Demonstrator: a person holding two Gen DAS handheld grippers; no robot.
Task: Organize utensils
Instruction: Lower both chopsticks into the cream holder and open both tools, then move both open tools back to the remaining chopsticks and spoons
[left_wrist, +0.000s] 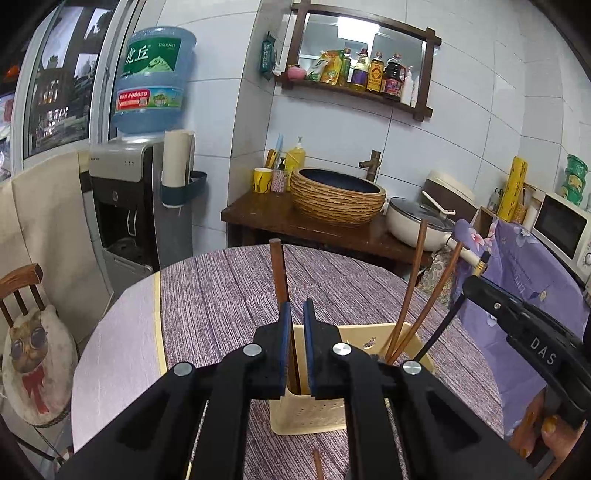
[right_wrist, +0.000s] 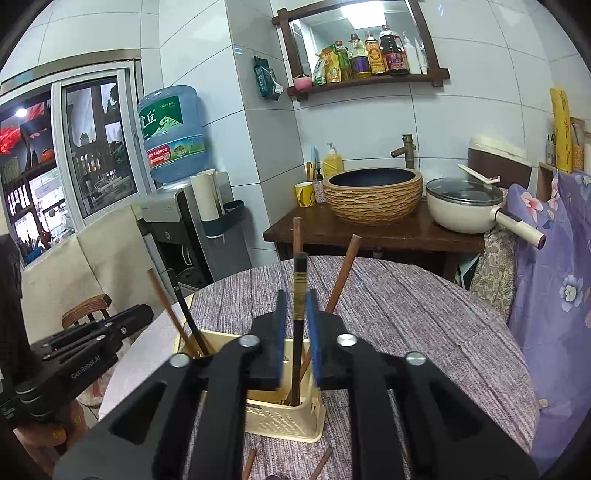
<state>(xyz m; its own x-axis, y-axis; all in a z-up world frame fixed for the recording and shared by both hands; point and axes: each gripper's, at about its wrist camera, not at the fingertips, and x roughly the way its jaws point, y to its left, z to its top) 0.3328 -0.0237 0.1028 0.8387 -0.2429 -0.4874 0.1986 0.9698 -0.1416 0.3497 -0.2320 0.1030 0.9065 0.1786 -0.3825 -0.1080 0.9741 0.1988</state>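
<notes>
Left hand-held gripper (left_wrist: 297, 314): jaws stand narrowly apart, a brown chopstick (left_wrist: 280, 273) upright between them. It lies against the left pad; contact with the right pad cannot be confirmed, so grip is undetermined. Its lower end is inside the cream utensil basket (left_wrist: 314, 413).

The basket stands on the bench (left_wrist: 221, 288) toward its near edge, cloth-covered. In the left wrist view, two further brown chopsticks (left_wrist: 410, 291) lean in its right compartment.

Right hand-held gripper (right_wrist: 295, 314): jaws slightly parted around a dark chopstick (right_wrist: 300, 280) with a yellowish band. A gap shows on each side, so it appears released, or nearly so, with its tip down in the basket (right_wrist: 288, 424).

Loose brown chopsticks (right_wrist: 323, 461) lie on the bench at the near edge, in front of the basket.

Handling assessment: the sticks look light, rigid and smooth, liable to pivot or slip. Recommend gripping at mid-length, square across the pads. The light basket may tip if knocked.
</notes>
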